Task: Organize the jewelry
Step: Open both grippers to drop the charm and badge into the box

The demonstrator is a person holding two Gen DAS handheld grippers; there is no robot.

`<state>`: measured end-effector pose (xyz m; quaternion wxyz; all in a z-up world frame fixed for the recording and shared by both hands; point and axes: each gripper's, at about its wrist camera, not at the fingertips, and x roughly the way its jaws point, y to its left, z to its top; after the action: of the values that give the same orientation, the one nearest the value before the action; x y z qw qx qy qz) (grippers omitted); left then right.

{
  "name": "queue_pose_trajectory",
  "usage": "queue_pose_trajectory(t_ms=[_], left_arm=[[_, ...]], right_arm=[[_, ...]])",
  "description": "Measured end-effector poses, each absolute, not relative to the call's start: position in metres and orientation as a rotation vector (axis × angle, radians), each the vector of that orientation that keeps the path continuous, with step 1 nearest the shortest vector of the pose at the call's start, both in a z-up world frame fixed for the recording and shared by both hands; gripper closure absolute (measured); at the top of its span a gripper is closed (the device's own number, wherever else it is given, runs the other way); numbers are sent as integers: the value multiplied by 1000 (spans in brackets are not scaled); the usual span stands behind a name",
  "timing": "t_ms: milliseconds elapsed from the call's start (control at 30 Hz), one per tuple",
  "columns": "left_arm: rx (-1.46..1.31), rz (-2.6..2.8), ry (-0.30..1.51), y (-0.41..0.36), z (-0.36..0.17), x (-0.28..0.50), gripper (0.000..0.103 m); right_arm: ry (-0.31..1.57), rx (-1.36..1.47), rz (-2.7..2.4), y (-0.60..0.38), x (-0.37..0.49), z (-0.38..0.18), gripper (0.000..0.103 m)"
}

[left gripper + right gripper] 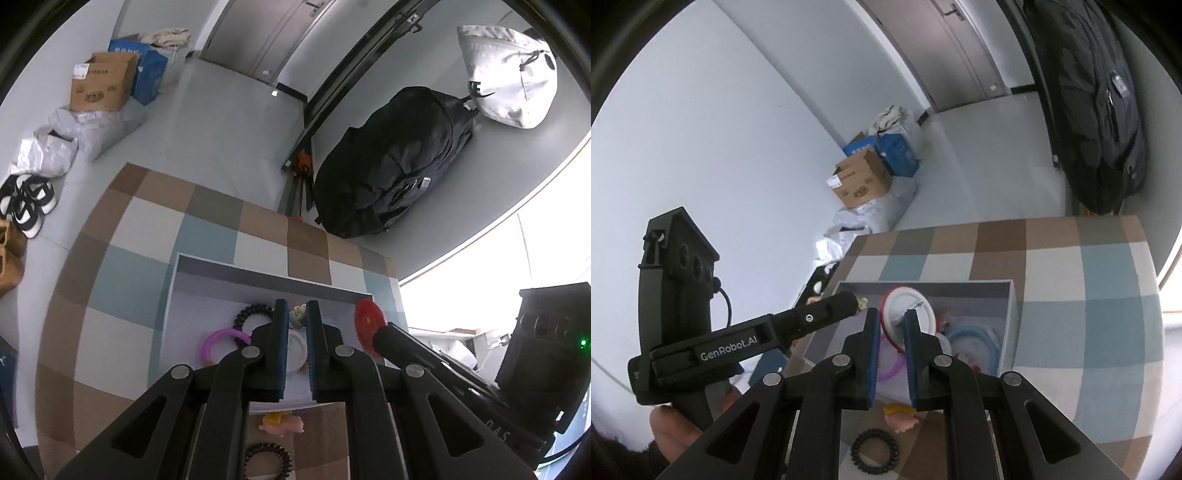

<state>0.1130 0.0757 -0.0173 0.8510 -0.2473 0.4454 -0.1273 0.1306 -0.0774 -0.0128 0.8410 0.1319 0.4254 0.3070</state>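
A shallow white box (177, 295) sits on a checked tablecloth; it also shows in the right wrist view (1008, 325). In it lie a purple ring (218, 341), a black coil hair tie (249, 312), a white badge (295, 350) and a blue ring (975, 341). My left gripper (297, 308) is over the box, shut on a small pale green ornament (298, 314). My right gripper (891, 316) is shut on a round red-and-white pin badge (908, 310), held above the box; its red face shows in the left wrist view (367, 325). A pink figure (282, 424) and a second black coil tie (267, 459) lie in front of the box.
The checked table (122, 258) ends at the right near a black backpack (395, 166) on the floor. Cardboard boxes (103, 81), bags and shoes (26, 203) lie along the left wall. A white bag (509, 74) lies beyond the backpack.
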Motion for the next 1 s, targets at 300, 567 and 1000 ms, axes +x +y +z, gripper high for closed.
queue_pose_trajectory(t_ms=[300,567,1000], left_arm=[[-602,-310,978,78,-25,125,94],[-594,-285,949,83,-17,119,41],[-448,-182,962,74,-16,109,41]], right_arm=[[884,275,650,-77,137,-11,88],[839,291,585,-91,133,-4,41],[809,244,533,-96,124,1,2]])
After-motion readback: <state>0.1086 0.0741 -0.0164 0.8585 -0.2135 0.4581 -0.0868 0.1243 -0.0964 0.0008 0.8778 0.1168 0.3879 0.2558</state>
